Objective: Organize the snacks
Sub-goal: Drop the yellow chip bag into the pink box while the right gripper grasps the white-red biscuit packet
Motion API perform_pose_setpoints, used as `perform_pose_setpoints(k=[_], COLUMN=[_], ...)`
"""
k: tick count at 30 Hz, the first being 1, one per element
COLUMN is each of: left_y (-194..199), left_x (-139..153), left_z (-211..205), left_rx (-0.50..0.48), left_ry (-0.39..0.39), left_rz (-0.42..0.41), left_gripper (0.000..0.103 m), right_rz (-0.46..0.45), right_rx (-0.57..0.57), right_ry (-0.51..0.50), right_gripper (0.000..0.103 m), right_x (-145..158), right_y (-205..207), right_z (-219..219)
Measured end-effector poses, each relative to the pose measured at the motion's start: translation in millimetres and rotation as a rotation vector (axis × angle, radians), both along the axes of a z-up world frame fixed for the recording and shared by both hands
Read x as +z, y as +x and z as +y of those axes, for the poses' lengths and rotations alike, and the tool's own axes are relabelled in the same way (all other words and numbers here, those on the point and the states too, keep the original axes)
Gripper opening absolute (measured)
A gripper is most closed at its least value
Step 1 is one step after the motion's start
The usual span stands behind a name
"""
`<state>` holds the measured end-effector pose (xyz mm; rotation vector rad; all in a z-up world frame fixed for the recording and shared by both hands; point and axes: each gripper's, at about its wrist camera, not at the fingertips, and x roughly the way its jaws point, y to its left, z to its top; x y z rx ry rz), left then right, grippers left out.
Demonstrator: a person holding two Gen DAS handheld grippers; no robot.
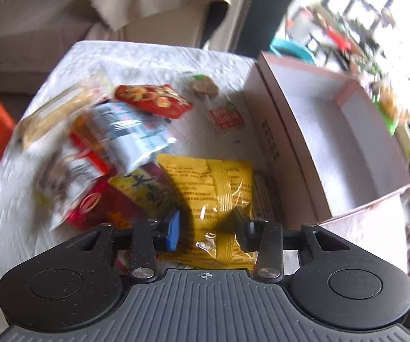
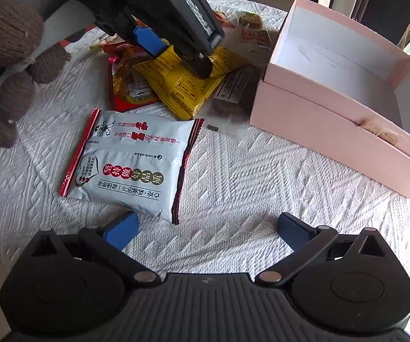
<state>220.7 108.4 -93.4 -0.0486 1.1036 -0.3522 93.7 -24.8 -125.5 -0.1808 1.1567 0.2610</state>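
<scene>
My left gripper (image 1: pixel 207 225) has its fingers on either side of a yellow snack packet (image 1: pixel 216 199) in the pile and looks closed on it; the right wrist view shows the same gripper (image 2: pixel 176 57) pinching the yellow packet (image 2: pixel 182 88). An open pink box (image 2: pixel 347 85) stands to the right, and it also shows in the left wrist view (image 1: pixel 333 131). My right gripper (image 2: pixel 207 230) is open and empty above the cloth, just in front of a grey-white packet (image 2: pixel 131 165).
Several other snack packets lie on the white textured cloth (image 2: pixel 247 185): a red box (image 1: pixel 153 101), a clear packet with a round cake (image 1: pixel 205 87), a red packet (image 2: pixel 128 85). A brown knitted sleeve (image 2: pixel 8 42) is at the left. A beige sofa (image 1: pixel 34 5) stands behind.
</scene>
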Motion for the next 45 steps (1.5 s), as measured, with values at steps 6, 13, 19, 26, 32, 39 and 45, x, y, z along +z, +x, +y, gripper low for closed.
perform_pose_setpoints(k=[6,13,19,26,32,39,45], left_y=[-52,-125,-172,-196,-183,-91,-30], left_x=[29,20,10,15,44,94,63], left_z=[62,120,119,60,-6,-88,-121], left_rx=[0.203,0.486,0.562,0.517,0.421,0.256,0.275], left_ry=[-0.074,-0.119,-0.15,-0.201,-0.265,-0.31,-0.234], left_rz=[-0.033,0.053,0.108,0.113,0.035,-0.204,-0.133], left_gripper=[0.039,0.04,0.04,0.04,0.04,0.041,0.039], right_rz=[0.109,0.042,0.042,0.051,0.027,-0.088,-0.114], right_rx=[0.125,-0.007,0.06,0.217,0.106,0.037,-0.019], right_ry=[-0.024,0.129,0.037,-0.012,0.004,0.055,0.088], right_gripper=[0.095,0.093,0.088,0.076,0.074,0.074,0.074], right_x=[10,34,15,23,47,91,97], right_y=[17,31,38,-14,-34,-30,-28], right_z=[6,32,72,23,-64,-132,-163])
